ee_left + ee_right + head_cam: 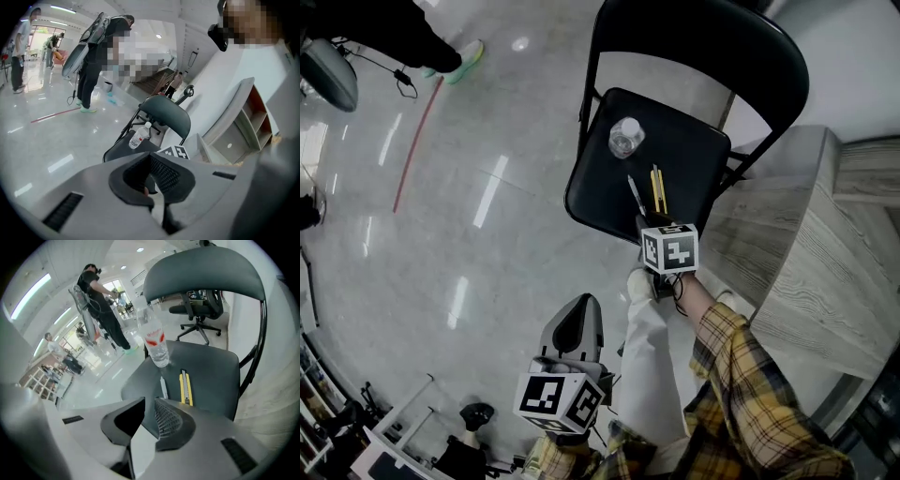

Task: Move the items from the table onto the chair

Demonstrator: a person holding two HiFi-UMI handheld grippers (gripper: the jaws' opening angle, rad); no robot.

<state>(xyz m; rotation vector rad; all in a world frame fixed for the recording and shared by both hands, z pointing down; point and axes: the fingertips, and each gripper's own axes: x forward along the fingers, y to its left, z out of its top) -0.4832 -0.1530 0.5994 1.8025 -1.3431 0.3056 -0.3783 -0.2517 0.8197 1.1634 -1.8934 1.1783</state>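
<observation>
A black folding chair (pixel 694 159) stands ahead of me. On its seat lie a clear water bottle (pixel 626 138), a grey pen (pixel 636 194) and a yellow utility knife (pixel 657 187). My right gripper (pixel 642 222) hovers over the seat's front edge, just short of the pen (pixel 163 387) and the knife (pixel 185 387). Its jaws stand slightly apart with nothing between them, so it is open. The bottle (pixel 156 345) stands beyond them. My left gripper (pixel 584 302) hangs low over the floor, away from the chair, its tips (pixel 149 157) meeting with nothing in them.
A grey wooden table (pixel 825 244) adjoins the chair on the right. My leg in white trousers (pixel 652 366) is below the right gripper. A red line (pixel 417 141) crosses the shiny floor. People (pixel 96 61) stand far off, and a white shelf unit (pixel 253 117) is at the right.
</observation>
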